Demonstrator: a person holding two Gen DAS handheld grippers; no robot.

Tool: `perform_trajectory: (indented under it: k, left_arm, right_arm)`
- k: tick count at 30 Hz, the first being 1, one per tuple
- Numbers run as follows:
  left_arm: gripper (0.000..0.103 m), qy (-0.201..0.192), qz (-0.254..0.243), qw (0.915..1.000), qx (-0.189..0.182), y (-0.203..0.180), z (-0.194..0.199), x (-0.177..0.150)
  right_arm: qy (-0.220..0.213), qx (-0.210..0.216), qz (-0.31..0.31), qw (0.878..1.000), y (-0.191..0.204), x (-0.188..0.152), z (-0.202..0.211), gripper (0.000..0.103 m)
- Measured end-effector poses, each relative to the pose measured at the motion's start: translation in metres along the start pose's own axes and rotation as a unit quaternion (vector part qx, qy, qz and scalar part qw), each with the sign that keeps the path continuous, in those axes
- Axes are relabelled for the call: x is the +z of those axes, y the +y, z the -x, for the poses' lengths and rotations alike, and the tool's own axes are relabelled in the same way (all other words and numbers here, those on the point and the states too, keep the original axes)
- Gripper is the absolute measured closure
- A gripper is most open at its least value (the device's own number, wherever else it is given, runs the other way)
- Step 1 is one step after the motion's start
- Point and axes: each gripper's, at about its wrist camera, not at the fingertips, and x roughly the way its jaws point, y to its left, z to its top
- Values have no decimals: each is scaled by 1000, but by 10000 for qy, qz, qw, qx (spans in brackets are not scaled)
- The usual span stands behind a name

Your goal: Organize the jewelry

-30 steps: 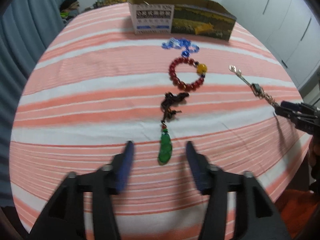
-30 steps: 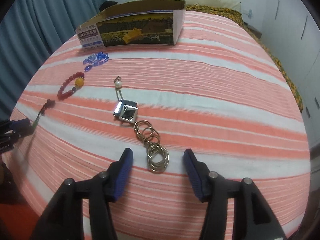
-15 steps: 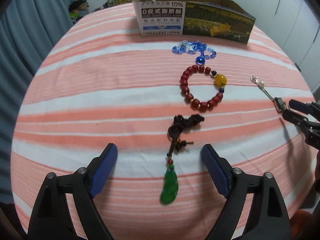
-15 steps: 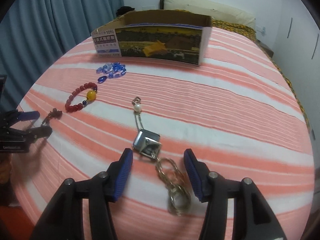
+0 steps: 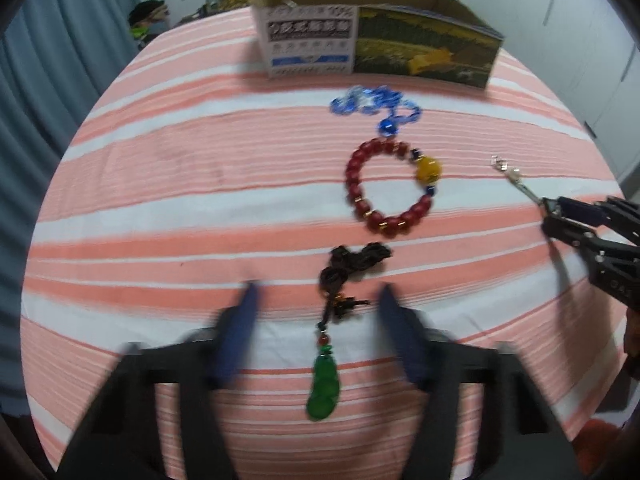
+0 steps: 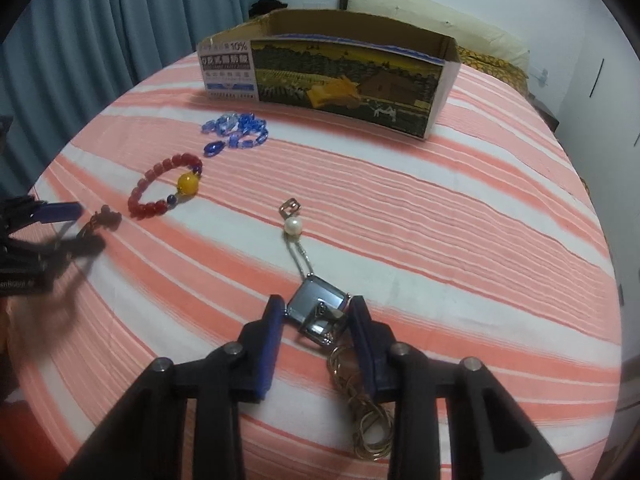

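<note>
Now jaws straddle pendant [image 5: 323, 390] (blurred).

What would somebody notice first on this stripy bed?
Probably the red bead bracelet with its one big yellow bead, lying mid-bed just in front of the blue crystal beads. Closer in, the green pendant lies between the left gripper's open fingers, and the right gripper straddles a shiny square charm.

Left wrist view: low over striped bedspread [image 5: 160, 208], facing cardboard box [image 5: 424, 56] at far end. Right wrist view: same height, further right, angled toward same box [image 6: 344, 80]. Shared by both: red bead bracelet [image 5: 390, 188] [image 6: 160, 192], blue beads [image 5: 376, 102] [image 6: 236, 130].
</note>
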Motion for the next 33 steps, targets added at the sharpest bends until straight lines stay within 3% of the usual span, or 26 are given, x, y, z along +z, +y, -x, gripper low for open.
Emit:
perform_trajectory:
  k: [1,9,15,23,33]
  left_arm:
    - [97,19,-13,10000,-73,0,1,2]
    - [97,-108,461,9971,-599,9,29,14]
    - [97,-317,401,9955,-799,1,59,32]
    - [97,-374,304,9972,-577,-7,84,58]
    - [97,-294,271,9990,-194,-9,81,74]
  right_arm:
    - [18,23,-23,10000,0,0,1,69]
    - [-193,413,-665,9967,-13,12,46,69]
    - [-284,627,-915,9934,-23,24,76,69]
    - [-321,672,-1029,9919,-29,44,95,69]
    - [-359,740,-1250,9888,-34,58,104,69]
